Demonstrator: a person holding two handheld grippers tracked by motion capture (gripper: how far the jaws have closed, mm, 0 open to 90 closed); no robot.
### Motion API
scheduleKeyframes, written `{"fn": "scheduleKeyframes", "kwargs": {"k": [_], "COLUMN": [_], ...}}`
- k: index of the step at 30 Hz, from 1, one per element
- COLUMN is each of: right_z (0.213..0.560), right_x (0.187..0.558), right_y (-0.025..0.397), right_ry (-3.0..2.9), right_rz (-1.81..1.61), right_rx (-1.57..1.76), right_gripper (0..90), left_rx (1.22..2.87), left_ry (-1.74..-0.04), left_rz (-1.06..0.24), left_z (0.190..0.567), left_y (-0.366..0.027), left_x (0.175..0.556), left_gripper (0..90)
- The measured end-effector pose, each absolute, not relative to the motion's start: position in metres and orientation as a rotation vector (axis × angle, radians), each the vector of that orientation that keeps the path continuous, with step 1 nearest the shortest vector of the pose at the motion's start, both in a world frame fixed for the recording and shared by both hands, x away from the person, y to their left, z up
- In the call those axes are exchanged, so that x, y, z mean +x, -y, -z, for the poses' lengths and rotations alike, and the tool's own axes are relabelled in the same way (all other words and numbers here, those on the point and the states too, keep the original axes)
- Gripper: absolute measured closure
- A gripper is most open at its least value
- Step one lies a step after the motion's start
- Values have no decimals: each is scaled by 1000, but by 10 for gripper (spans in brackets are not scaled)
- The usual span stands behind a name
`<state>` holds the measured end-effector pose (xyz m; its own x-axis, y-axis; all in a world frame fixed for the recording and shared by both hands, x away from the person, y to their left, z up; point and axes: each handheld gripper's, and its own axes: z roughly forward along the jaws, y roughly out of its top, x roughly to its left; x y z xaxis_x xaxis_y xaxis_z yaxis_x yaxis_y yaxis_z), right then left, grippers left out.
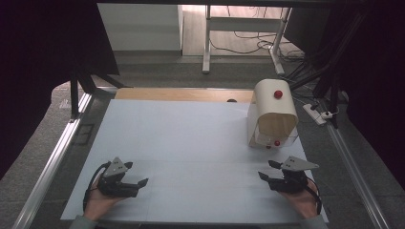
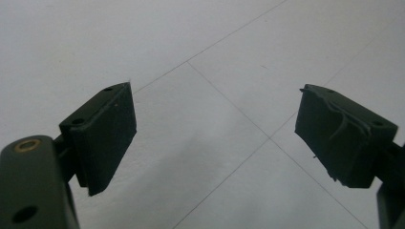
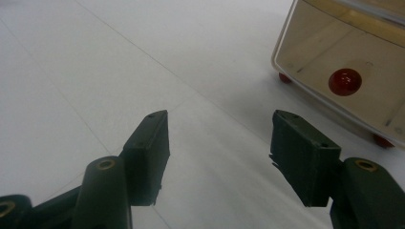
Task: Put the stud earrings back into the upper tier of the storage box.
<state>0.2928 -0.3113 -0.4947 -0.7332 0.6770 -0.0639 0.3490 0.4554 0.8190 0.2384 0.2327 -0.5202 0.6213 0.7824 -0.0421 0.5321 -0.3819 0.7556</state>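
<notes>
One cream box (image 1: 272, 114) (two red knobs), two grippers, one white table (image 1: 191, 143)

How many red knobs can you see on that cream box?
2 on the cream box: top red knob and front red knob, low on the clear door. Others may be hidden.

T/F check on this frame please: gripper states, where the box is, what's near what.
1. The left hand-held gripper is open and holds nothing. True.
2. The right hand-held gripper is shut on the box. False: it is open and apart from the box.
3. The box stands on the right side of the table, nearer the right gripper. True.
4. The red knob sits on the box's front panel. True.
5. The box lies tipped on its side. False: it stands upright on its red feet.
</notes>
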Motion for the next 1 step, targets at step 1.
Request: {"fn": "scheduleKeyframes", "kwargs": {"k": [1], "right_z": [494], "right_x": [293], "right_y": [311], "right_ry": [-2327], "right_rz": [-1181], "right_rx": [867], "right_gripper": [376], "left_rx": [2080], "left_ry": [-1027], "left_rz": [-419], "left_z": [520], "left_y": [-233], "left_x": [239], "left_gripper": [137]}}
